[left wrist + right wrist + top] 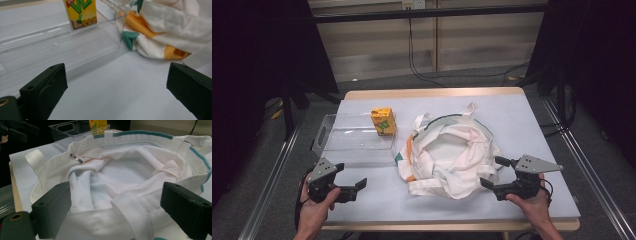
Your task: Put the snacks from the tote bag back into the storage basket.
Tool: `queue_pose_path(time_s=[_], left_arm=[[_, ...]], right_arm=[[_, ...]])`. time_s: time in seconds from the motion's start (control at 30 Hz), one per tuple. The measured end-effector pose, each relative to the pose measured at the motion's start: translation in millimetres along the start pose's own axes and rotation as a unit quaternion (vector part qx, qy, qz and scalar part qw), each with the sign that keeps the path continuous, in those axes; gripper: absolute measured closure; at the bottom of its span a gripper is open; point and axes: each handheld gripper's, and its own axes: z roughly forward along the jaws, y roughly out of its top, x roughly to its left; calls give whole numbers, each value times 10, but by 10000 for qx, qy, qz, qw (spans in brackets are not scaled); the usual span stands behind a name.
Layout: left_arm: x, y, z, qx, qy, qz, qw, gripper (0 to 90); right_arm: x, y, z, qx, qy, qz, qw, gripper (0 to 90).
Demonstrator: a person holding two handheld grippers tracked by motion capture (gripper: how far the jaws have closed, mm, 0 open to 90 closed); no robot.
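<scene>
A white cloth tote bag point(449, 150) with teal trim and orange patches lies in the middle of the table, mouth open upward. A yellow juice carton point(383, 121) stands upright in the far right corner of a clear plastic tray point(347, 142), left of the bag. My left gripper point(350, 175) is open near the front edge, just in front of the tray, with nothing between its jaws. My right gripper point(494, 172) is open at the bag's front right side. In the right gripper view the bag's rim and strap point(130, 210) lie between the jaws, untouched.
The wooden table edge point(432, 92) runs along the back. Metal rails point(272, 180) flank both sides, and cables point(492, 75) lie on the floor behind. A small metal snap point(76, 158) sits on the bag's inner rim. Bare table surface point(120, 87) lies ahead of the left gripper.
</scene>
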Motion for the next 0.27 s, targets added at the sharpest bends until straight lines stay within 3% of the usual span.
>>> queue_pose_path(time_s=[0.1,0.17,0.27], left_arm=[[-1,-127,-9,-98,44,-169,9998,29],[-11,-172,-9,-79,91,-56,9999,29],[-1,-193,17,-119,99,-85,9998,29]], right_arm=[[-3,0,-1,6,-20,-6,10000,95],[3,2,-4,4,-20,-19,10000,95],[-11,3,-22,-34,-24,6,10000,98]])
